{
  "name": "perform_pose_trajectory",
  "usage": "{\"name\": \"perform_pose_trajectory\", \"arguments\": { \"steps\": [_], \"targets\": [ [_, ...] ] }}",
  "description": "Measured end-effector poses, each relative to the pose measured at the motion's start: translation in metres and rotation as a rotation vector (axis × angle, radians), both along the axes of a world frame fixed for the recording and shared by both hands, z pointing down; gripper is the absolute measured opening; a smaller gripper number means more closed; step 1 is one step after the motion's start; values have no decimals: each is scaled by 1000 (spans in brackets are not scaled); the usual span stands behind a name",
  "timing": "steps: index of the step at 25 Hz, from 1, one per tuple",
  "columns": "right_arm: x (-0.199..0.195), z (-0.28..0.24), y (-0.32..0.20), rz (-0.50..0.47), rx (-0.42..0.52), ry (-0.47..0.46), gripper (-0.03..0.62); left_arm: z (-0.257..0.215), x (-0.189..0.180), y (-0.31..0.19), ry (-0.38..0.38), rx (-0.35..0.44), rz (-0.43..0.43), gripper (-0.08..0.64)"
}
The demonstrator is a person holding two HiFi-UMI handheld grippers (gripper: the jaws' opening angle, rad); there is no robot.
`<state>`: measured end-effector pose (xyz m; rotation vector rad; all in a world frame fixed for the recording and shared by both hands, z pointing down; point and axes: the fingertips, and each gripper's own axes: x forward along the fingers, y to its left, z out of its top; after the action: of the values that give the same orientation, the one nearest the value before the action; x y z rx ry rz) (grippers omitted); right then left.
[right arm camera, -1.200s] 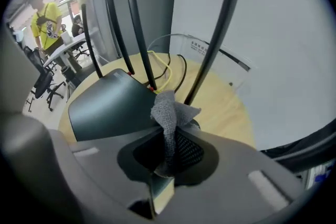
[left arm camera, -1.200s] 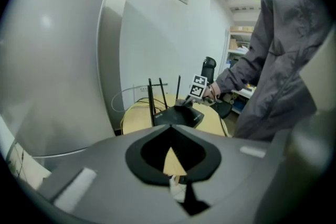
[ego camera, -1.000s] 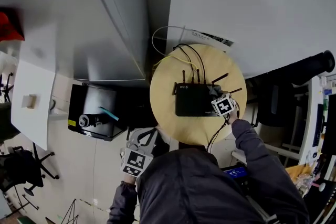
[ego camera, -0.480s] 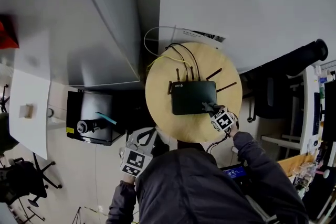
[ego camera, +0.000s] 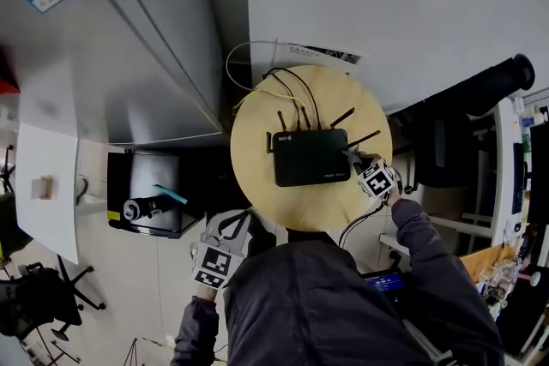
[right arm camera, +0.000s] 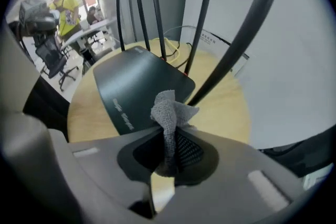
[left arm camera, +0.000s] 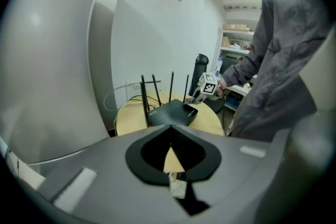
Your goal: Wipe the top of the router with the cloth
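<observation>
In the head view, the router is seen lying flat near the middle of a round wooden table, with its antennas raised along the far edge and its cables led off the back, so that the near side is left free for access. The right gripper is brought in at the router's right near corner, presumably so that a stroke can be drawn across the top from that edge. The left gripper is held low beside the body, well apart from the table, since no second tool appears to be needed. In the left gripper view, that gripper's jaws are seen closed together with nothing between them, and the router is seen far ahead with the right gripper at its corner. In the right gripper view, the cloth is seen clamped between the closed jaws of the right gripper, with a bunched tuft left projecting forward so that fabric, not the jaws, meets the plastic. The tuft is held over the near edge of the dark top of the router, in front of the antennas; whether contact is made cannot be told.
</observation>
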<state>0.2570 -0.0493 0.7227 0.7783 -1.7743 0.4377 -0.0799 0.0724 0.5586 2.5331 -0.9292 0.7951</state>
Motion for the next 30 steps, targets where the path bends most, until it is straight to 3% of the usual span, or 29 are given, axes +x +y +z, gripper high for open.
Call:
{"name": "perform_pose_trajectory", "arguments": {
  "steps": [10,14,17,24,26,30],
  "targets": [
    [-6,36,-21,-410,-12,107,34,-11,40,-11,-31,-16,-38,2],
    [-12,42,8,-507,-10,94,34,-13,51,-11,-38,-19,-28,2],
    [-14,44,38,-522,-14,82,34,-14,56,-9,-40,-16,-12,2],
    [-19,43,75,-387,-39,24,34,-13,57,-5,-31,-13,39,2],
    [-21,42,74,-250,-68,-24,34,-13,55,-3,-28,-11,56,2],
    [-22,44,72,148,-129,-147,34,-13,43,5,-25,-7,86,2]
  ]
}}
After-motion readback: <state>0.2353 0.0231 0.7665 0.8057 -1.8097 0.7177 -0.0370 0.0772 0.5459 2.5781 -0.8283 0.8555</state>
